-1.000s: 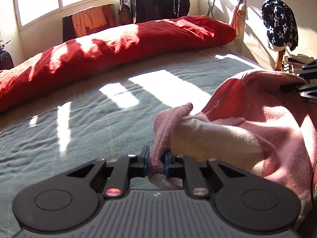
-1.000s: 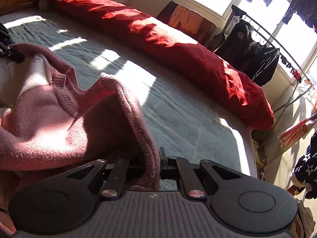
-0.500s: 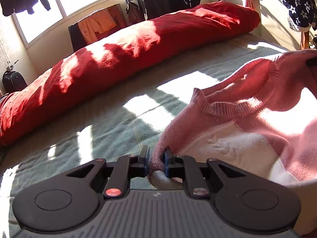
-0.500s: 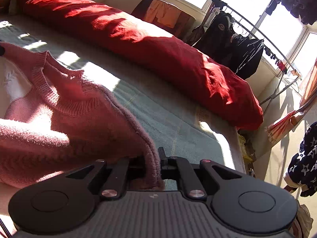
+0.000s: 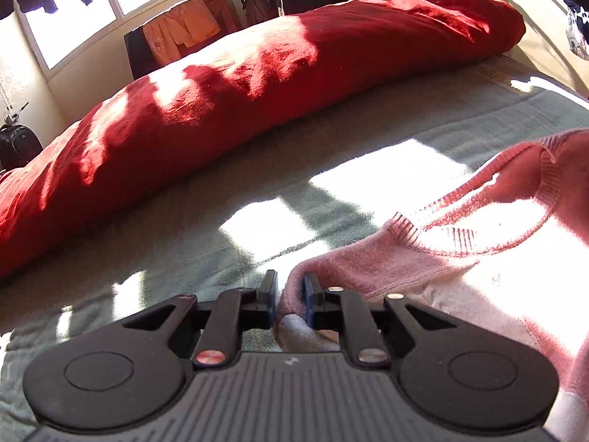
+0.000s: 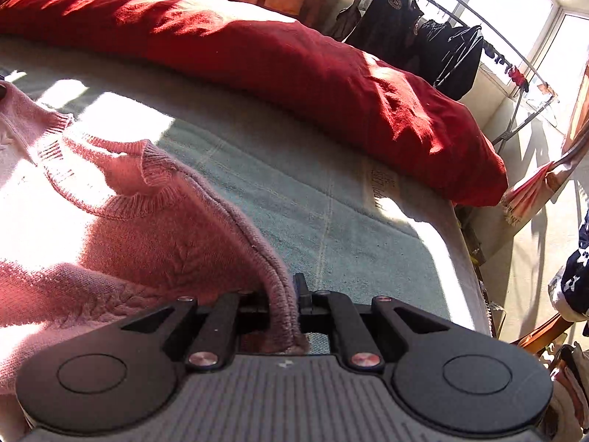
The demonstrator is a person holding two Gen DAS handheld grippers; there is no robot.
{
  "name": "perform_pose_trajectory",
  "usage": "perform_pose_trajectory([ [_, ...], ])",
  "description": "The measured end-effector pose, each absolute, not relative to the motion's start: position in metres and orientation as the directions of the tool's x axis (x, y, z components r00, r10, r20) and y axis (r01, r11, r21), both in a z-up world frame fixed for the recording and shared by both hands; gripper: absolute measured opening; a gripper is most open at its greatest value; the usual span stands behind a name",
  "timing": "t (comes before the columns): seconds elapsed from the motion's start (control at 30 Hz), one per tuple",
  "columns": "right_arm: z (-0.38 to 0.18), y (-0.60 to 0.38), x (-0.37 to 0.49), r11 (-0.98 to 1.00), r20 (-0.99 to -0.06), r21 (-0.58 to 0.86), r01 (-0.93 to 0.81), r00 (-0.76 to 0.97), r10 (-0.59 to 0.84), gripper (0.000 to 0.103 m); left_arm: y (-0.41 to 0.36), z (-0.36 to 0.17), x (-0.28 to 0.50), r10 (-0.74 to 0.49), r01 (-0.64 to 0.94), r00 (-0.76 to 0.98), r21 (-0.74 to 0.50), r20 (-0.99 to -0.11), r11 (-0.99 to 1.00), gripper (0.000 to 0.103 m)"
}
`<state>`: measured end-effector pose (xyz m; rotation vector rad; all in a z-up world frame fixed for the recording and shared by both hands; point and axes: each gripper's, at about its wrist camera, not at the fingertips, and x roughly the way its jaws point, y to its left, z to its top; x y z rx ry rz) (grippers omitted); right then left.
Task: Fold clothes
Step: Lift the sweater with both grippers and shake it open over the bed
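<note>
Pink sweater (image 5: 460,265) held at both shoulders, neck opening (image 6: 110,180) spread between the 2 grippers, over the grey-green bed cover (image 5: 221,228).

Left gripper (image 5: 289,296): the fingers are closed on a fold of the sweater's shoulder edge; a tuft of knit sticks out below them toward the camera.

Right gripper (image 6: 283,300): fingers clamped on the other shoulder seam, a thick ridge of knit pinched between them.

Sweater position: near edge of the bed, well apart from the long red duvet (image 5: 257,73) rolled along the far side. Collar ribbing faces up. White panel below the collar shows in the left view. Whether the body lies flat on the cover or hangs off the near edge cannot be told; it runs out of both views.

Step in hand, as I judge it: spreading the garment by the shoulders, either laying it flat for a fold or carrying the top edge over in a fold.

Next move calls for: equal tension on both shoulders, both grippers level so the collar stays centred, and a slow lowering so the knit does not bunch. Strong sun patches hide wrinkles; check by feel of drag.
</note>
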<state>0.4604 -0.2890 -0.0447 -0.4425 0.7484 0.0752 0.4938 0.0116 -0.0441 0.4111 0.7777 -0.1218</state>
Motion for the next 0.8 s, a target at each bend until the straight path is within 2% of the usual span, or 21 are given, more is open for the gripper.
perform_pose_trajectory([
  [0.17, -0.055, -0.294, 0.464, 0.92, -0.698, -0.329, -0.214, 0.711, -0.085, 0.01, 0.011, -0.063, 0.512, 0.05, 0.242, 0.693, 0.297, -0.719, 0.924, 0.013],
  [0.23, -0.058, -0.296, 0.465, 0.925, -0.708, -0.316, -0.21, 0.702, -0.082, 0.018, 0.013, -0.067, 0.512, 0.045, 0.239, 0.684, 0.282, -0.728, 0.929, 0.014],
  [0.27, -0.06, -0.297, 0.465, 0.928, -0.713, -0.309, -0.208, 0.697, -0.081, 0.025, 0.013, -0.066, 0.51, 0.04, 0.241, 0.682, 0.276, -0.731, 0.93, 0.015],
  [0.3, -0.062, -0.298, 0.466, 0.93, -0.718, -0.303, -0.206, 0.692, -0.08, 0.029, 0.014, -0.064, 0.508, 0.036, 0.243, 0.679, 0.27, -0.733, 0.932, 0.02],
  [0.43, -0.049, -0.306, 0.458, 0.95, -0.725, -0.243, -0.196, 0.687, -0.043, 0.031, 0.016, -0.047, 0.493, 0.0, 0.262, 0.673, 0.238, -0.739, 0.935, 0.027],
  [0.57, -0.024, -0.31, 0.433, 0.958, -0.718, -0.198, -0.209, 0.696, 0.003, 0.038, 0.015, -0.025, 0.464, -0.031, 0.291, 0.683, 0.233, -0.73, 0.928, 0.039],
  [0.7, 0.002, -0.312, 0.402, 0.957, -0.705, -0.171, -0.233, 0.708, 0.047, 0.044, 0.013, -0.008, 0.425, -0.069, 0.337, 0.683, 0.23, -0.727, 0.913, 0.042],
  [0.8, 0.014, -0.307, 0.371, 0.951, -0.702, -0.166, -0.262, 0.708, 0.073, 0.044, 0.013, -0.002, 0.391, -0.111, 0.375, 0.663, 0.201, -0.74, 0.905, 0.045],
])
